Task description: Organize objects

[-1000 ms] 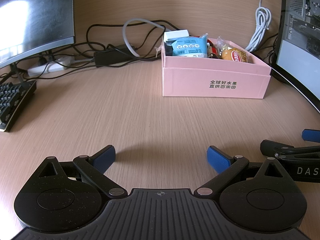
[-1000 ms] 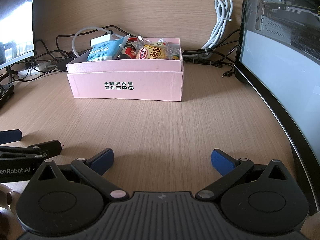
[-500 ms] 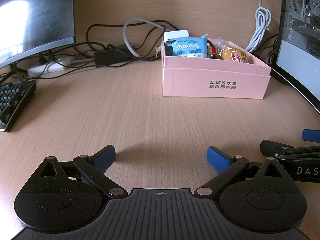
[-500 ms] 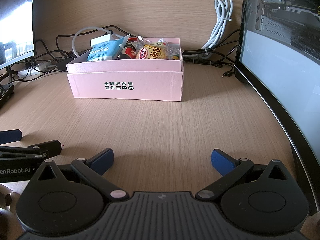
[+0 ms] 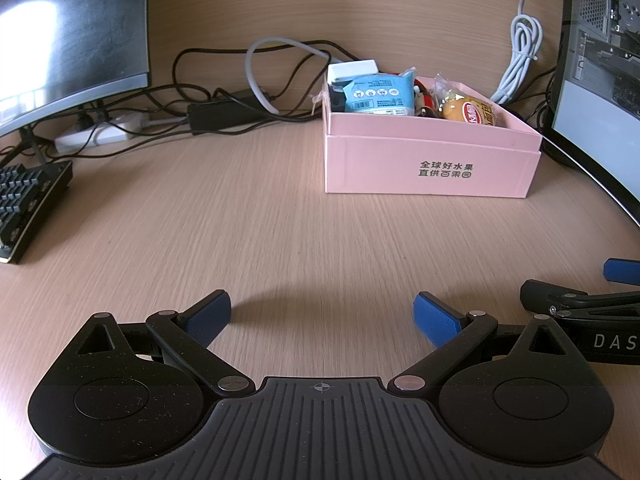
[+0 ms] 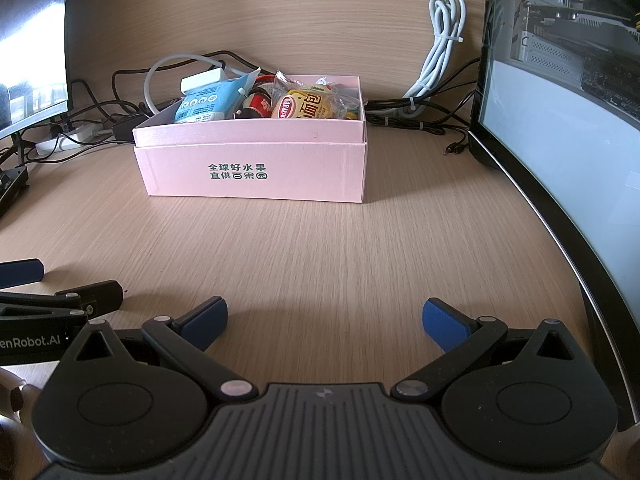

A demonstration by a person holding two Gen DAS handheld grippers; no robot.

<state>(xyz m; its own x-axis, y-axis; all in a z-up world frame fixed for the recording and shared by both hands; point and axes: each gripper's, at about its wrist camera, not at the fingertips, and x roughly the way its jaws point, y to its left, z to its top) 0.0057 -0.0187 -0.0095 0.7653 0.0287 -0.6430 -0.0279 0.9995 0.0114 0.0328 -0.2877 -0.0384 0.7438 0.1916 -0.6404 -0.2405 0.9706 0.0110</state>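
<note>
Blue pads tipped my left gripper point(image 5: 322, 314) at the bottom of its frame, spread wide with only bare wooden desk point(image 5: 248, 232) between them. My right gripper point(image 6: 324, 318) sat the same way low in its own view, its jaws far apart and holding nothing. Each tool showed at the edge of the other's picture: the right one at the lower right of the left view, the left one at the lower left of the right view.

Further up, past an open stretch of desk, the pink box point(image 6: 256, 172) stood in the upper middle of the right view and the upper right of the left view point(image 5: 432, 168), well apart from both grippers. Packed inside it were a blue packet point(image 6: 204, 104), a yellow snack bag point(image 6: 304, 106) and a white block point(image 5: 352, 69) at the back left corner; other small items between them were too crowded to tell.

At the left edge of the left view lay a black keyboard point(image 5: 28, 204). Behind the box, black cables point(image 5: 224, 108) tangled along the wall, and a coiled white cable point(image 6: 444, 40) hung at the upper right. Monitors point(image 6: 568, 132) curved in at the frame sides.
</note>
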